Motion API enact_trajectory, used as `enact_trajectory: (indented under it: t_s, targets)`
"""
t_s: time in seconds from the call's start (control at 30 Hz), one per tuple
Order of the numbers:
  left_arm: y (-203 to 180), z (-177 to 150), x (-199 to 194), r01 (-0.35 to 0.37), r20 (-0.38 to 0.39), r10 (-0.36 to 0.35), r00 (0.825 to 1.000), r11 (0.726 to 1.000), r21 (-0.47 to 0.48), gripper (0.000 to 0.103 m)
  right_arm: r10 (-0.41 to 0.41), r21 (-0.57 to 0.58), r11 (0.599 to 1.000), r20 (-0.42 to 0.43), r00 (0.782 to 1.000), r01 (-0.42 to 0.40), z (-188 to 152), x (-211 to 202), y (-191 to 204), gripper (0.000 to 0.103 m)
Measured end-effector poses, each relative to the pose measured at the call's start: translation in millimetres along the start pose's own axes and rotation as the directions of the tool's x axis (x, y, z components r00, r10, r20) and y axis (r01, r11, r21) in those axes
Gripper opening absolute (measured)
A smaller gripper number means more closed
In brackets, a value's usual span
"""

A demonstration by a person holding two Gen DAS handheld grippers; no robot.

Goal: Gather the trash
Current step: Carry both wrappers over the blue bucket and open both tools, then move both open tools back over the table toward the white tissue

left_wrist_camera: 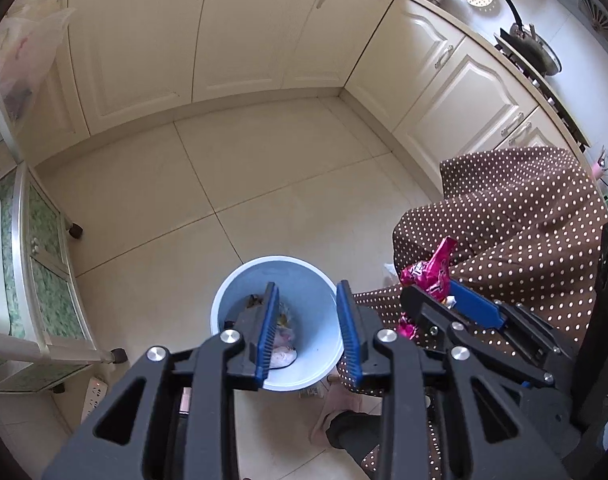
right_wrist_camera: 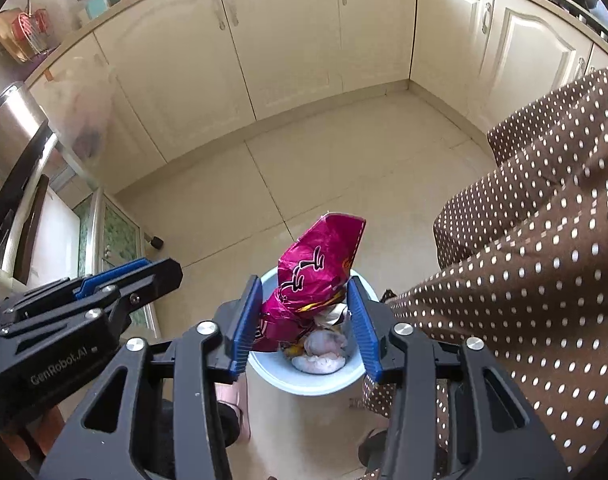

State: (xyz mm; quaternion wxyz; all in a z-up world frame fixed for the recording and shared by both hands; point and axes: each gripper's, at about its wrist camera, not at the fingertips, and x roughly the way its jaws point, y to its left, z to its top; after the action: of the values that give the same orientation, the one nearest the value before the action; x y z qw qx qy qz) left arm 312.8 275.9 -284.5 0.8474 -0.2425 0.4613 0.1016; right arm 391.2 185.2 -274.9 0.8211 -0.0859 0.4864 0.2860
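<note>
A light-blue trash bin stands on the tiled floor with crumpled whitish trash inside it. My left gripper hangs right above the bin, open, with nothing between its blue pads. A crinkled pink snack bag stands upright between the pads of my right gripper, which is shut on it just over the bin's rim. In the left wrist view the right gripper sits to the right of the bin with the pink bag sticking up. The left gripper shows at the left of the right wrist view.
Cream cabinet doors line the back and right walls. The person's brown polka-dot garment fills the right side, with slippered feet beside the bin. A wheeled shelf unit and a power strip are at the left.
</note>
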Motion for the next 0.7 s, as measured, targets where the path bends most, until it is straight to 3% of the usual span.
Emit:
enact_trajectory:
  t_s: [0.37,0.57,0.7]
  targets:
    - [-5,5,-19,0.006,0.027,-0.006,1.000,1.000,-0.001,0.031,-0.037,-0.035,0.999,0.038,0.999,0.038,3,-24,1,0.047]
    - [-26,8,-57,0.050,0.071,-0.052,0.996,0.998,0.028,0.033,-0.071,-0.098,0.992,0.105,0.992,0.082,4,-80,1,0.047]
    - [-64,8,-96,0.085,0.125,-0.099,0.987,0.990,0.114,0.037,-0.104,-0.128,0.983,0.182,0.978,0.128,3,-133,-9,0.047]
